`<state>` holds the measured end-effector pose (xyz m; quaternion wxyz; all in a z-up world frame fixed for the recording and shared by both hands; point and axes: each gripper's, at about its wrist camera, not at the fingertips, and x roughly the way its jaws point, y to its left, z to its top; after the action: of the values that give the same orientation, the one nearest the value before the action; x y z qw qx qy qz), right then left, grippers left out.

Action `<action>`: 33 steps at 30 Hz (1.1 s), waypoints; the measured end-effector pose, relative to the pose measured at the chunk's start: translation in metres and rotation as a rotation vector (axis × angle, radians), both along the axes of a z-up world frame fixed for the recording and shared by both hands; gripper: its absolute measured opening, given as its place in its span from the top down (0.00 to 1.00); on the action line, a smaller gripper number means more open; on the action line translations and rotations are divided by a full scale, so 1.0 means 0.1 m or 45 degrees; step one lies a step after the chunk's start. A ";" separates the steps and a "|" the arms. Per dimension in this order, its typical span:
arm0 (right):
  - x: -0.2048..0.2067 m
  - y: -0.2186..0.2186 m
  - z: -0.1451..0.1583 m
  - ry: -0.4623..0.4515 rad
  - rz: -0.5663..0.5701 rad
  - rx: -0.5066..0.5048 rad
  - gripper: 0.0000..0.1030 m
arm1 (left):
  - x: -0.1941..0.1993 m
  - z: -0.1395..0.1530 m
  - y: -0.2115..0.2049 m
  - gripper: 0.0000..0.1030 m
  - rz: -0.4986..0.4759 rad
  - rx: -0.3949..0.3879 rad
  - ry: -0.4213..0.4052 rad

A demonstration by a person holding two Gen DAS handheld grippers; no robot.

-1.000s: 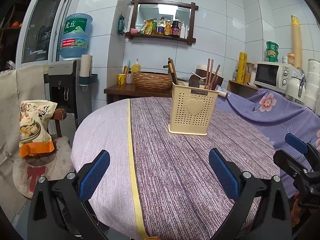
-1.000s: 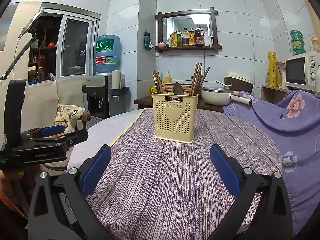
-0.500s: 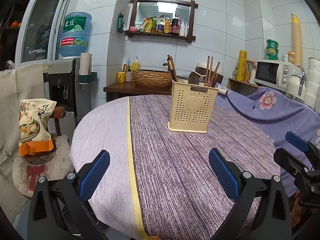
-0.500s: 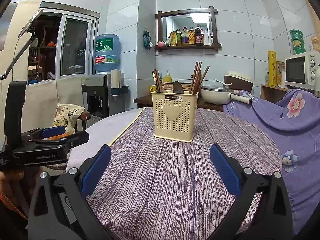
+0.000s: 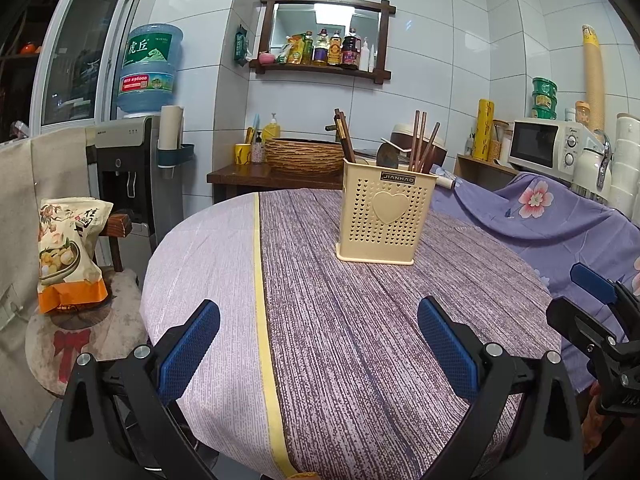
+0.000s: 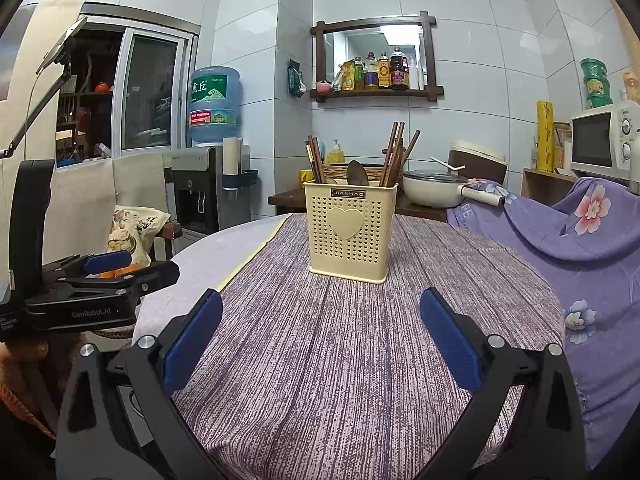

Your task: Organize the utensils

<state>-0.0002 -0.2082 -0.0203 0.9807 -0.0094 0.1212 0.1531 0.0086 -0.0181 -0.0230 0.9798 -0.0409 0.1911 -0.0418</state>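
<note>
A cream perforated utensil holder (image 5: pixel 386 216) (image 6: pixel 351 232) with a heart on its front stands upright on the round table (image 5: pixel 320 300) (image 6: pixel 340 340). Brown chopsticks (image 5: pixel 422 142) (image 6: pixel 394 154) and a dark spoon (image 6: pixel 357 173) stick out of its top. My left gripper (image 5: pixel 318 342) hangs open over the table's near edge, well short of the holder, nothing between its fingers. My right gripper (image 6: pixel 320 330) is open too, also empty, facing the holder from the near side. Each gripper shows at the edge of the other's view.
A purple striped cloth (image 6: pixel 360 360) covers the table, with a yellow stripe (image 5: pixel 262 320) on the left. A chair with a snack bag (image 5: pixel 66 256) stands left. A purple floral cloth (image 5: pixel 560 220) drapes to the right. A water dispenser (image 5: pixel 128 168), sideboard (image 5: pixel 272 178) and microwave (image 5: pixel 548 148) stand behind.
Both views have drifted slightly; the holder sits a little lower and nearer in each. Both grippers stay open and empty.
</note>
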 end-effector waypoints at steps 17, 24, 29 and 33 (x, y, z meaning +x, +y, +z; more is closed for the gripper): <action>0.01 0.01 -0.03 0.004 0.001 -0.003 0.06 | 0.01 0.00 -0.01 0.06 0.001 0.002 0.003; 0.00 0.01 -0.05 0.008 0.002 -0.005 0.06 | 0.01 -0.02 0.00 0.06 -0.004 -0.001 0.010; 0.01 0.01 -0.05 0.008 0.001 -0.006 0.06 | 0.02 -0.04 0.01 0.06 -0.001 0.001 0.009; 0.00 0.02 -0.08 0.010 0.002 -0.007 0.06 | 0.02 -0.04 0.00 0.06 -0.002 0.000 0.011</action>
<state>-0.0006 -0.2060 -0.0286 0.9801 -0.0114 0.1256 0.1535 0.0104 -0.0177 -0.0266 0.9789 -0.0409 0.1954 -0.0426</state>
